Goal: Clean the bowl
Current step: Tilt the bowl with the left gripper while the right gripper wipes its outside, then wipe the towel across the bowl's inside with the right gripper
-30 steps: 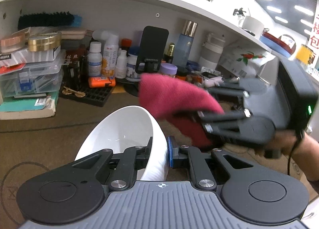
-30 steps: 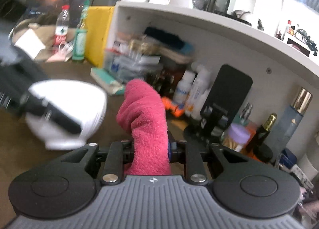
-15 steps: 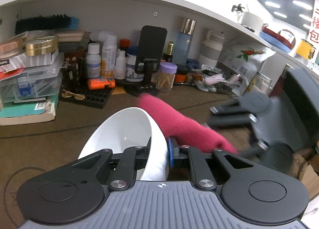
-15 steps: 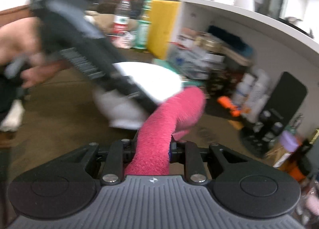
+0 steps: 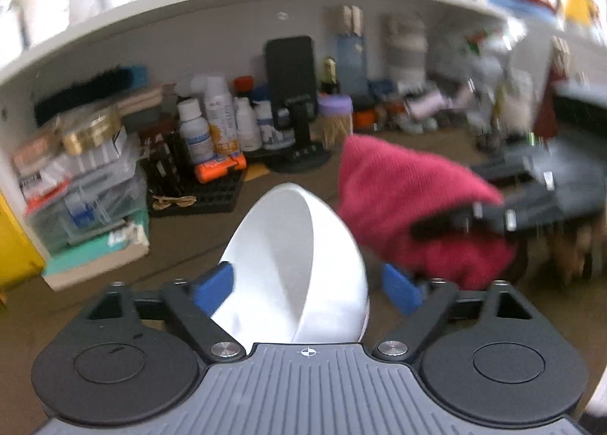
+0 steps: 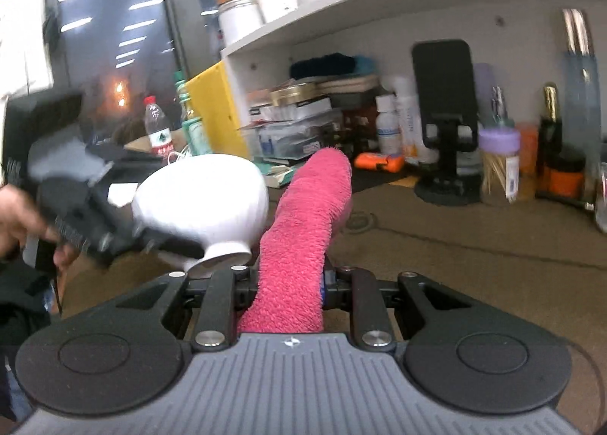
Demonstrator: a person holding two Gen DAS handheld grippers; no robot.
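A white footed bowl (image 5: 299, 256) sits tilted between the fingers of my left gripper (image 5: 307, 287), whose blue pads stand wide apart on either side of it. The bowl also shows in the right wrist view (image 6: 201, 200), held up off the table by the left gripper (image 6: 125, 234). My right gripper (image 6: 288, 283) is shut on a pink towel (image 6: 307, 230) that sticks out forward, just right of the bowl. In the left wrist view the towel (image 5: 413, 215) hangs right of the bowl with the right gripper (image 5: 504, 219) behind it.
A brown table (image 6: 474, 245) runs under a white shelf (image 5: 265, 10). Along the back stand bottles (image 5: 216, 124), a black phone stand (image 5: 292, 101), a toothpick jar (image 6: 497, 165), stacked boxes (image 5: 83, 184) and a black tray (image 5: 197, 196).
The left gripper's fingers have opened wider around the bowl. The right gripper with the towel has swung back up beside the bowl's right side. Both views have shifted.
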